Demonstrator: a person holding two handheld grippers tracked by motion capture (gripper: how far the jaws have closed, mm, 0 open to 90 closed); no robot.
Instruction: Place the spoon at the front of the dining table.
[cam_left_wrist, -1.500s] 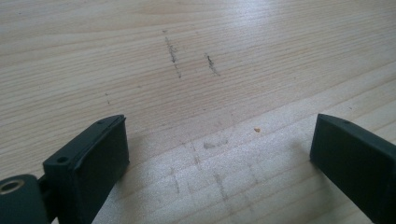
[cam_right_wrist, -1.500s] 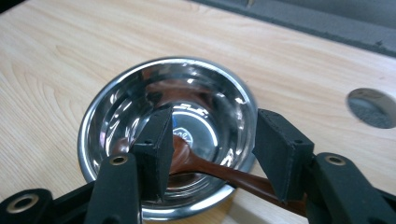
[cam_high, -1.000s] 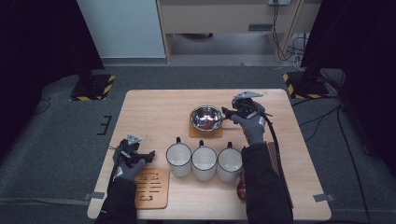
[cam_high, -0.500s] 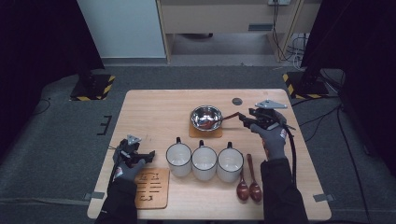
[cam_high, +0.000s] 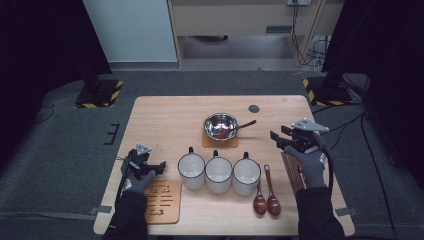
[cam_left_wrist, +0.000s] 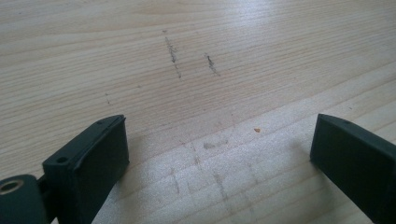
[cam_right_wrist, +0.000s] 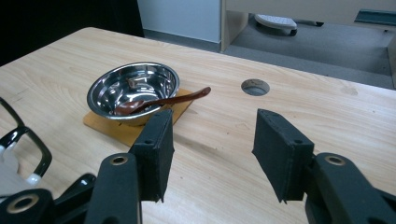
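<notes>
— Where's the spoon (cam_right_wrist: 159, 101)?

— In the bowl (cam_right_wrist: 100, 88), head down in the bottom, handle out over the rim toward 3 o'clock. The bowl sits on a coaster (cam_high: 210, 142), at 12 o'clock from the three mugs (cam_high: 219, 172).

— How would it handle?

— Light and stiff, I'd judge, dark and glossy, so likely a bit slick. I'd take it by the free end of the handle, clear of the rim; the steel bowl looks light and could slide or ring if knocked.

— And your grippers?

— My right gripper (cam_right_wrist: 212, 126) is at 4 o'clock from the bowl, well apart from it, jaws about half spread with nothing between them. My left gripper (cam_left_wrist: 219, 135) is spread wide over bare table (cam_left_wrist: 196, 56) at 9 o'clock from the mugs, holding nothing.

— Anything else near?

— Two more spoons (cam_high: 266, 200) at 4 o'clock from the mugs.

— Any writing?

— No brand or label that I can read. The board (cam_high: 162, 200) by my left hand bears cut marks, too small to make out
</notes>
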